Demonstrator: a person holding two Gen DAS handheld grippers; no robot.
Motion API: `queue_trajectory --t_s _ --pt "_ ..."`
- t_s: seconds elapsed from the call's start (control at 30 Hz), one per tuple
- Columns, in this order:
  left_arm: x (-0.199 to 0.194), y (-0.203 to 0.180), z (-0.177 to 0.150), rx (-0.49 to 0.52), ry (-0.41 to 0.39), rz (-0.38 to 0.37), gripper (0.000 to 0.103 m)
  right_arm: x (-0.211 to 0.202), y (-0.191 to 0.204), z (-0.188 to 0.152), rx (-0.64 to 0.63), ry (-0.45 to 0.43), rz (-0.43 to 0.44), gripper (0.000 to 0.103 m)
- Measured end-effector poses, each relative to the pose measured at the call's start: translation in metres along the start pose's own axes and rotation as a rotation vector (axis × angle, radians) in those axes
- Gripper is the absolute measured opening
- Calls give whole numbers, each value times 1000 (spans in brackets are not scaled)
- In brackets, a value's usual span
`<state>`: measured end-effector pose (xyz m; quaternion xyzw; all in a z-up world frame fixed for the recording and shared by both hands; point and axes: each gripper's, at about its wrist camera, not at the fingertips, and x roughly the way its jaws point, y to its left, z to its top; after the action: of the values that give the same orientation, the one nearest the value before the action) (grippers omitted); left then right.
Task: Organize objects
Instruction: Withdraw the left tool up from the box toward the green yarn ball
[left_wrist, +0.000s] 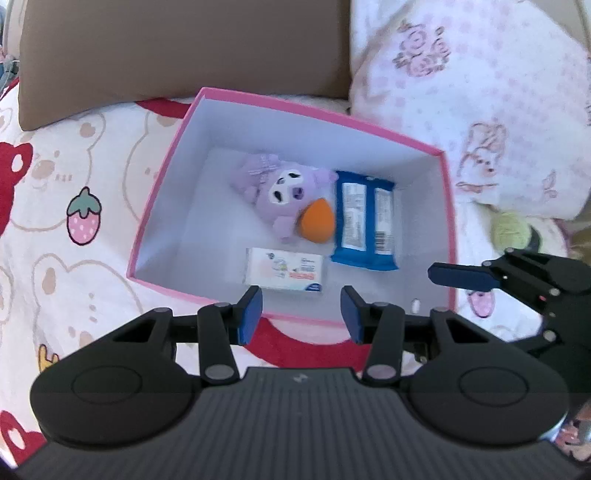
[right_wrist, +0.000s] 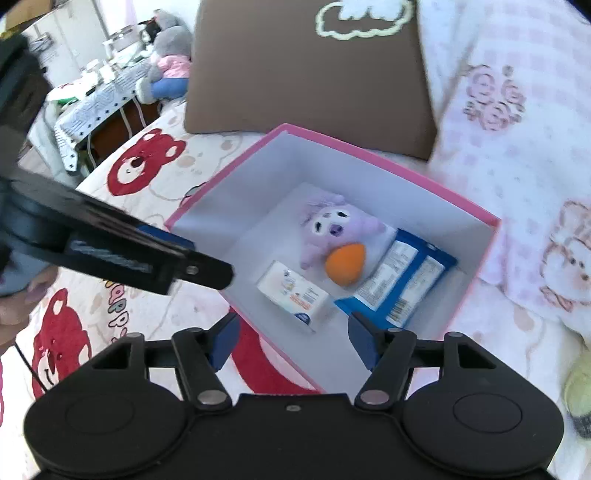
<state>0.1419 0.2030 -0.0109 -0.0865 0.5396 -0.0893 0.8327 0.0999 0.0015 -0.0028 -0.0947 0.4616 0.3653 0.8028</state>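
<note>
Pink box (left_wrist: 448, 206) on cartoon bedsheet (left_wrist: 74, 155) holds purple plush toy (left_wrist: 273, 192), orange egg-shaped sponge (left_wrist: 318, 221), blue snack packet (left_wrist: 364, 221), white carton (left_wrist: 286, 271).

Plush and sponge likely soft, light; packet probably slippery, best pinched at edge; carton stiff.

Left gripper (left_wrist: 299, 314), right gripper (right_wrist: 291, 341): jaws parted, empty, near box front rim.

Brown cushion (left_wrist: 177, 48) behind box; nothing blocks.

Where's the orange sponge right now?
In both wrist views the orange sponge lies inside the pink box, against the purple plush, with the blue packet to its right.

One box (left_wrist: 155, 206), four items inside.
</note>
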Motion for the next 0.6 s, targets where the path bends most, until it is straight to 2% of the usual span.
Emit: queue_trajectory --t_s 0.23,0.6 --pt "-26 -10 -19 34 -10 -36 50 -27 7 -13 2 -23 -31 76" --pt "-64 -23 -45 56 25 -105 63 -68 29 -30 -12 6 -58 79"
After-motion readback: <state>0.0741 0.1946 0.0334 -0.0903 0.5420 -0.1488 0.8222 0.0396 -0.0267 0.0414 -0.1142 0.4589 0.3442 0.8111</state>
